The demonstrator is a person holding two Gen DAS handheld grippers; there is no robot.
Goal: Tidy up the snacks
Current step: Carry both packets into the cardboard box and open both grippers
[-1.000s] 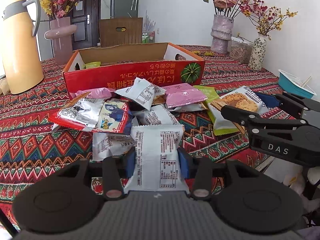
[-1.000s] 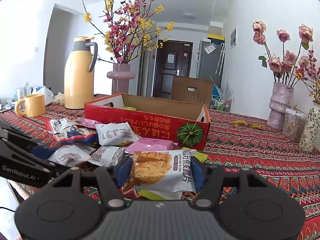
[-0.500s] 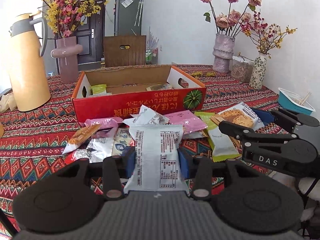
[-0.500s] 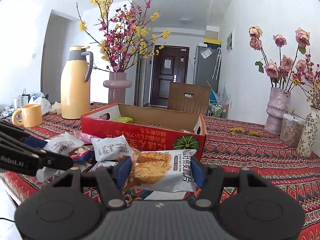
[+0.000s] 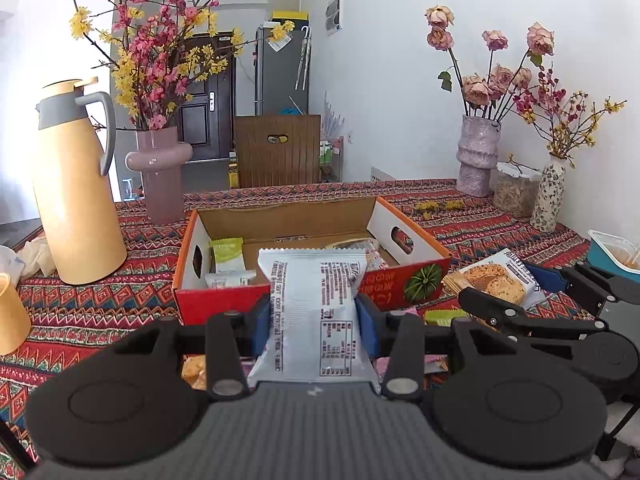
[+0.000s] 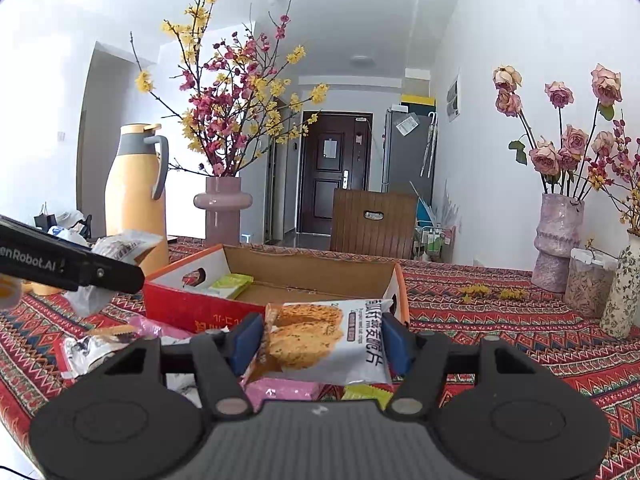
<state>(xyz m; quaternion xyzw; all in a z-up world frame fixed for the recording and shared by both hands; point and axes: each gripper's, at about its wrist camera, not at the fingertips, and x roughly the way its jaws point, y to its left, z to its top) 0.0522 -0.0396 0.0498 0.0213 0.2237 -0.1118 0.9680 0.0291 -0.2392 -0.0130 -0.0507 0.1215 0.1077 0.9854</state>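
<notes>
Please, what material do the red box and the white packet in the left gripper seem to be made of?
Red box: likely corrugated cardboard, its brown matte inside and cut handle holes showing. White packet: probably thin plastic film, slightly glossy, with a crimped serrated top edge, held by the left hand-held gripper.

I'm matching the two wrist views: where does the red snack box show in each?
Left wrist: red snack box at centre, just beyond the held silver packet.
Right wrist: red snack box left of centre, behind the held cracker packet.
Shared landmark: yellow thermos.
</notes>
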